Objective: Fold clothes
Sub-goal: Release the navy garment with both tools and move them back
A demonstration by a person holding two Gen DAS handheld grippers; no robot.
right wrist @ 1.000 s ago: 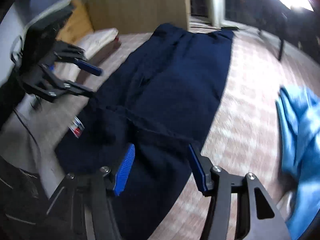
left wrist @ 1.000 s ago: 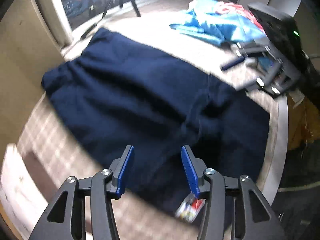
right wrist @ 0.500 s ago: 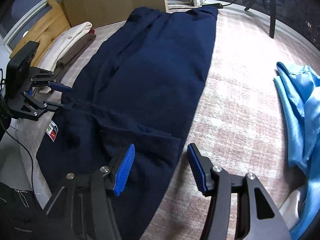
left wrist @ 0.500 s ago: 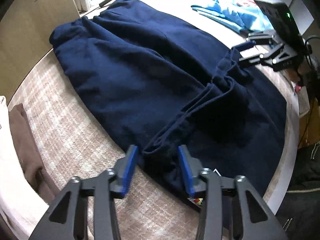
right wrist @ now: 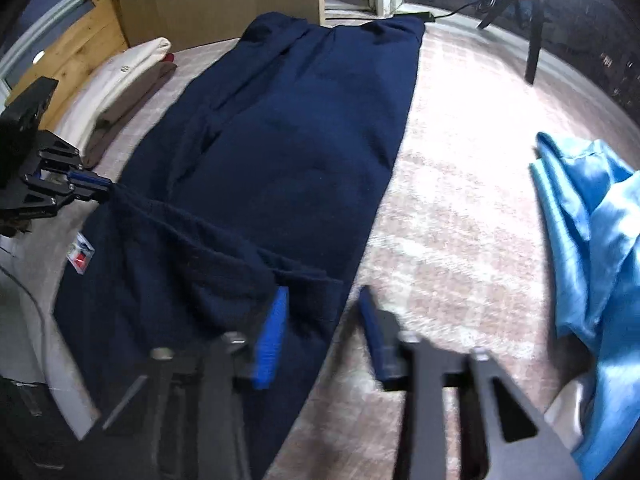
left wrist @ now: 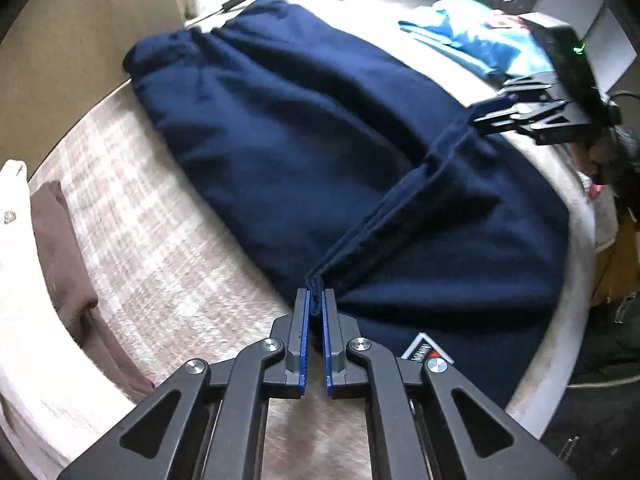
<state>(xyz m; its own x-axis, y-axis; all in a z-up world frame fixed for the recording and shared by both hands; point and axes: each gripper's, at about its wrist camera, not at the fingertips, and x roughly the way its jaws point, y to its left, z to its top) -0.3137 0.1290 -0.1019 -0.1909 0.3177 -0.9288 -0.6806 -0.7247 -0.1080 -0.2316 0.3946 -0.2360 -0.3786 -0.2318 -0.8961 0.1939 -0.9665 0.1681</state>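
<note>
A navy garment (left wrist: pixel 320 120) lies spread flat on the checked tablecloth and also fills the right wrist view (right wrist: pixel 300 120). My left gripper (left wrist: pixel 315 296) is shut on a pinched fold at the garment's near edge; it shows at the left of the right wrist view too (right wrist: pixel 102 191). A raised ridge of cloth runs from it across to my right gripper (right wrist: pixel 322 304), which is blurred. Its jaws are closing, with the garment's other edge between them. One pad touches the cloth while the other stands over the tablecloth. A red and white label (left wrist: pixel 424 354) lies by the hem.
A folded cream and brown stack (left wrist: pixel 52 240) sits at the table's left side. Light blue clothes (right wrist: pixel 592 220) lie heaped on the right. A tripod leg (right wrist: pixel 534 48) stands at the far edge. The round table's rim (left wrist: pixel 560 340) curves close behind the garment.
The left jaws came down onto the garment and shut on a fold of it. The right jaws have narrowed around the opposite edge. A ridge of cloth has risen between the two grippers.
</note>
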